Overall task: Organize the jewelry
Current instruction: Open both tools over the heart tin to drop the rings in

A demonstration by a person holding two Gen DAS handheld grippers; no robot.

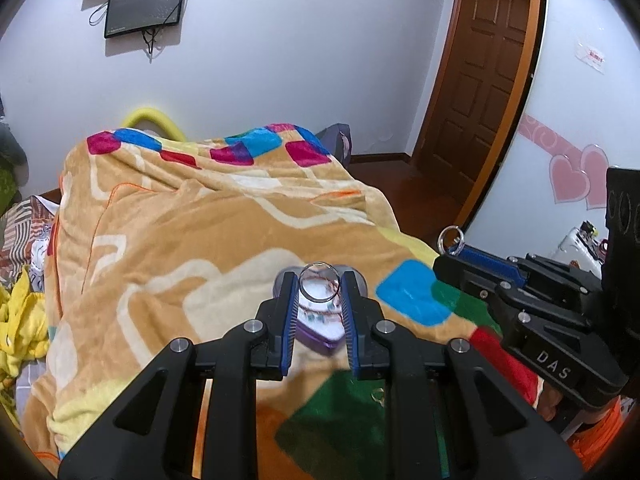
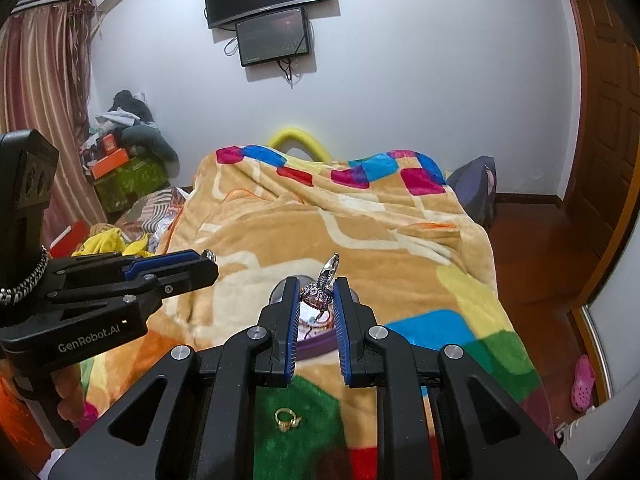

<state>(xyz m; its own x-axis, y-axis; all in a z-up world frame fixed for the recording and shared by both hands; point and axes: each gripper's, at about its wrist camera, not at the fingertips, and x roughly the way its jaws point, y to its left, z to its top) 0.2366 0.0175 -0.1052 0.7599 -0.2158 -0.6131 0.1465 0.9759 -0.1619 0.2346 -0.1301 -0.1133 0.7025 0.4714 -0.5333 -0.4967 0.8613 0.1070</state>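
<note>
Left gripper [image 1: 320,280] closed on a clear ring [image 1: 319,281], pinched upright between the blue pads [image 1: 289,316], hoop facing the camera, held above a purple box [image 1: 320,339]. Same ring [image 2: 211,255] seen from the right wrist as a small glint at the tip of the left gripper [image 2: 208,260], off to the left, above the blanket. Right gripper [image 2: 317,292] clamped on a silver ring [image 2: 326,280] with a sparkling pink-purple setting, band tilted up and away, setting squeezed between the pads [image 2: 294,320]. From the left wrist, right gripper [image 1: 454,250] reaching in from the right, silver ring [image 1: 451,240] poking up at its tip. Purple box lying open on a blanket [image 1: 180,240], partly hidden behind the fingers in both views; white lining inside, with thin strands and small beads, too blurred to name; box [image 2: 316,346] just under the right gripper's load. Gold ring [image 2: 287,418] loose on a green patch of the blanket [image 2: 400,240], near the camera, apart from the box; only a faint blur [image 1: 378,394] in the left view. Blanket tan with bright squares, draped over a bed. Two dark screens [image 2: 272,12] on the white wall behind, brown door [image 1: 484,68] to the right, pile of clothes [image 2: 128,120] in the left corner.
</note>
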